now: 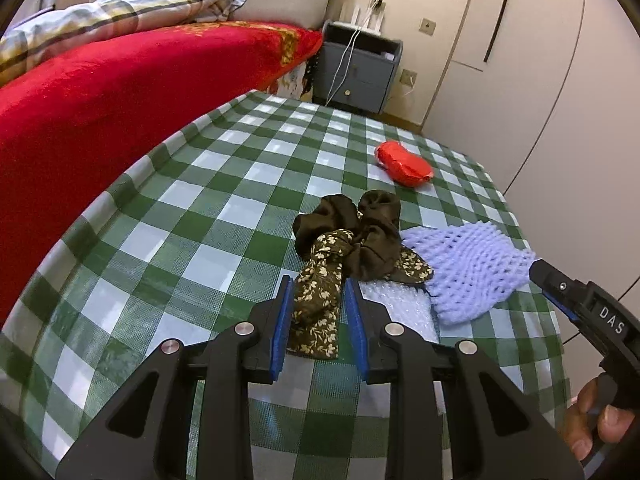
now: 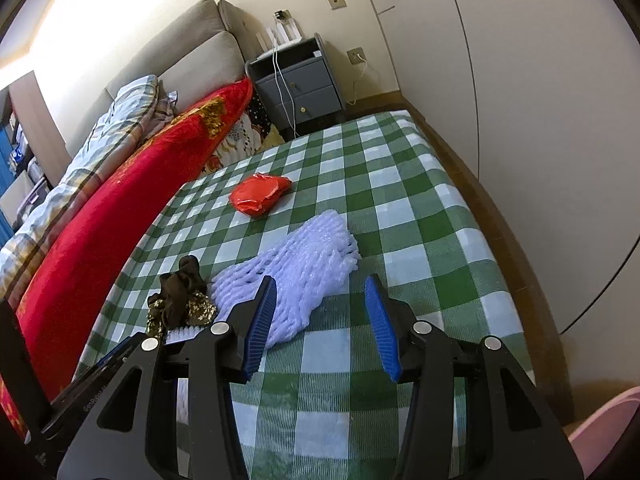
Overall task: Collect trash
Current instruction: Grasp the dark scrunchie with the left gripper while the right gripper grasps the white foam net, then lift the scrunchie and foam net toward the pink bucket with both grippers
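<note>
On the green checked tablecloth (image 1: 200, 208) lie a dark floral scrunchie (image 1: 352, 236) (image 2: 180, 296), a lavender foam net (image 1: 468, 268) (image 2: 304, 264), a clear piece of bubble wrap (image 1: 400, 308) and a crumpled red plastic wrapper (image 1: 404, 164) (image 2: 260, 194). My left gripper (image 1: 318, 316) straddles the scrunchie's floral tail, its blue pads a little apart from the cloth. My right gripper (image 2: 320, 320) is open over the near end of the foam net, which lies by its left pad. One of its fingers (image 1: 552, 280) shows in the left wrist view, at the net's right edge.
A bed with a red blanket (image 1: 100, 120) and a plaid quilt (image 1: 120, 4) borders the table on the left. A grey nightstand (image 1: 356, 68) with cables stands behind the table. Pale wardrobe doors (image 2: 540, 100) run along the right. Something pink (image 2: 600, 432) sits at the lower right.
</note>
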